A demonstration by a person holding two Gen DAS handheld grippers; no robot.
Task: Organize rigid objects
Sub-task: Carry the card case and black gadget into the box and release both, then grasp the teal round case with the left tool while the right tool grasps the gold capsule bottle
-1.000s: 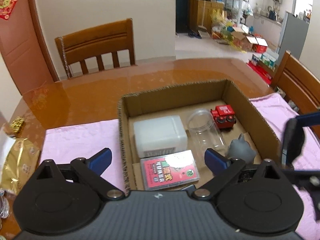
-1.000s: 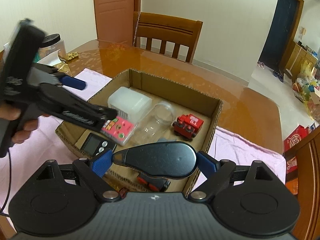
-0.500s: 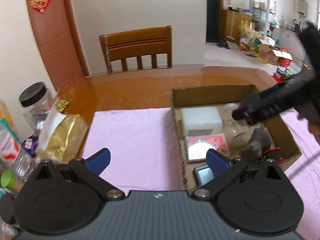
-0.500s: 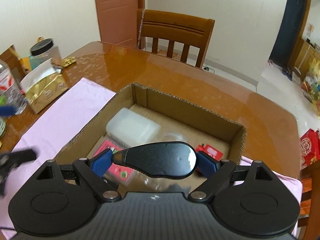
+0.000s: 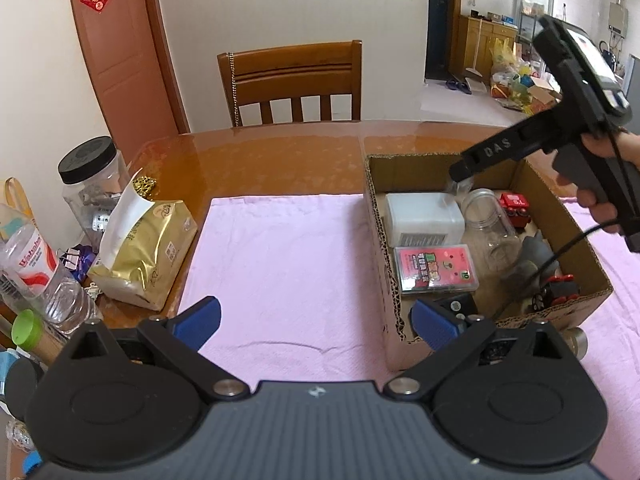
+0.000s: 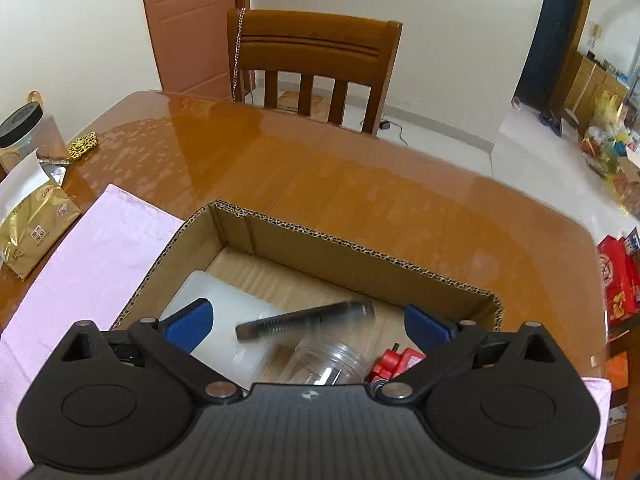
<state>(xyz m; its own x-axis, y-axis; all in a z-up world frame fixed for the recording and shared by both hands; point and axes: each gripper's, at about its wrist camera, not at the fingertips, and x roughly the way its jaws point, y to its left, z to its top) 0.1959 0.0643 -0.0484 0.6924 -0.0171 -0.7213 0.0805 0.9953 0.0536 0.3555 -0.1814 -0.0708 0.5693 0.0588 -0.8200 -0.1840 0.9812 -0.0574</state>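
Right gripper [image 6: 308, 322] gapes above the cardboard box [image 6: 360, 246], a dark object [image 6: 306, 320] dropping free; left gripper [image 5: 316, 320] apart, empty; next item needs fetching.

Dark object [image 6: 306, 321] motion-blurred over cardboard box [image 6: 360, 242]; identity unclear.

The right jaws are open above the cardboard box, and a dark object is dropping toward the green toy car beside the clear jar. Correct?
Not quite: the toy car beside the clear jar is red, as the right wrist view shows. The rest holds: the right gripper is open above the cardboard box, with the blurred dark object between its jaws.
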